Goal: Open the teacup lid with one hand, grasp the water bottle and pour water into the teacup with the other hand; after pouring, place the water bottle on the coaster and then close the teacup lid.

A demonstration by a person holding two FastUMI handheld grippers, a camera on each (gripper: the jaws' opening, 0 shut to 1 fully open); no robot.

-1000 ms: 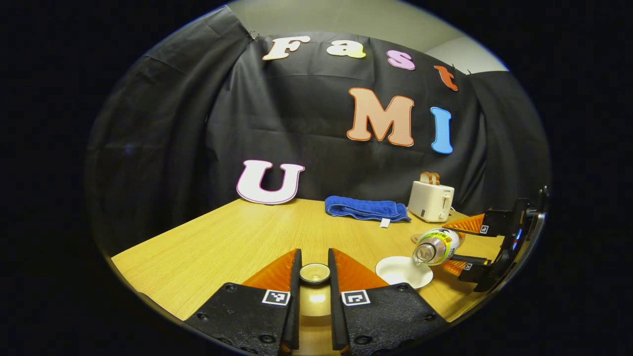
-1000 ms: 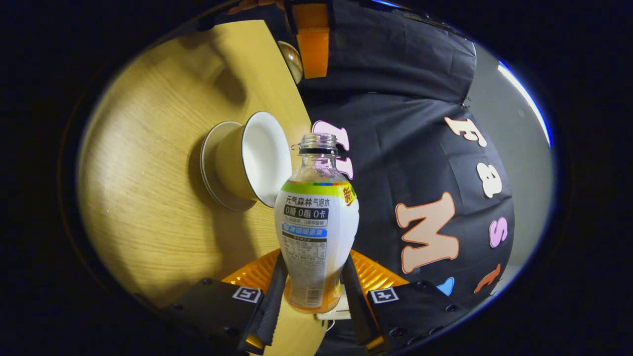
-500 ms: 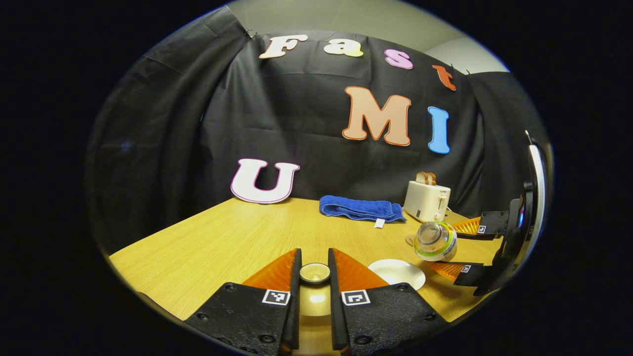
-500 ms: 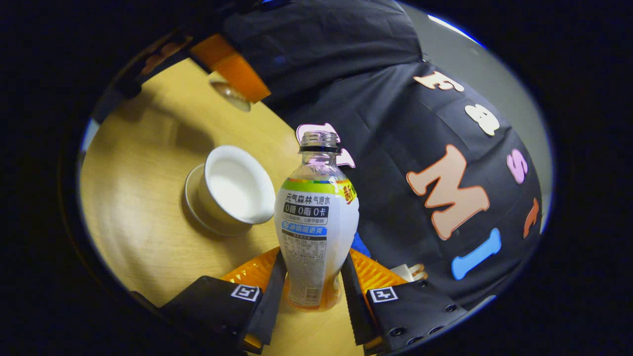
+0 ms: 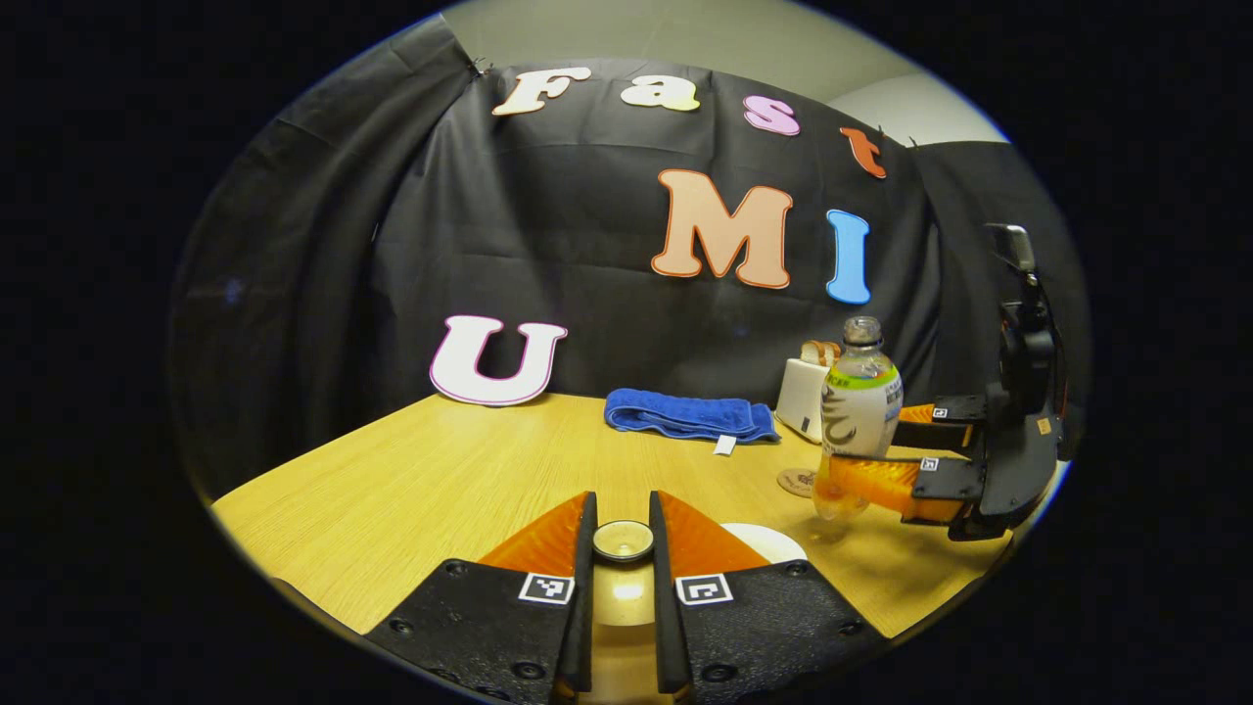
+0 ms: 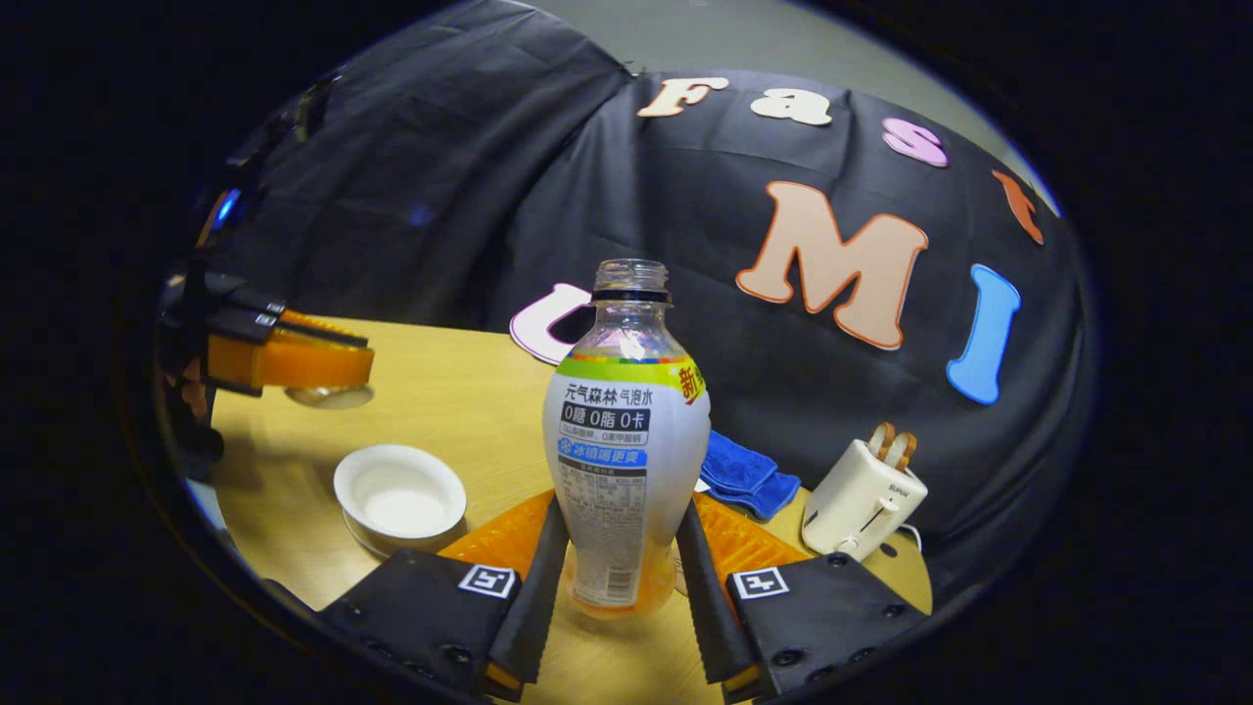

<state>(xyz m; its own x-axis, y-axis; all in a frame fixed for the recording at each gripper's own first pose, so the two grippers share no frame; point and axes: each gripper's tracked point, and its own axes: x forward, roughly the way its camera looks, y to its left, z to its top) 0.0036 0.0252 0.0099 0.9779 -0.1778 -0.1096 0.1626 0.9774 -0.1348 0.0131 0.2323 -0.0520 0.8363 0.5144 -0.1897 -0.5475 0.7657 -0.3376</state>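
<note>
Right gripper [image 6: 615, 548]: I am gripping the water bottle [image 6: 626, 441] low on its body, both fingers pressing its sides, holding it upright and uncapped above the table [image 5: 440, 480].
Left gripper [image 5: 623, 534]: I am pinching the teacup lid [image 5: 624, 540] by its knob, fingers narrow, holding it off the table.
Teacup [image 6: 399, 494]: sitting open on its saucer near the table's front edge.
Coaster [image 5: 798, 482]: lying just behind the bottle, toward the back right corner.
Back edge: a blue towel [image 5: 685, 416] and a toaster [image 6: 861, 499] are sitting there.

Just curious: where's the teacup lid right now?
In the left gripper view, the teacup lid sits pinched in the left gripper, raised beside the open teacup.
</note>
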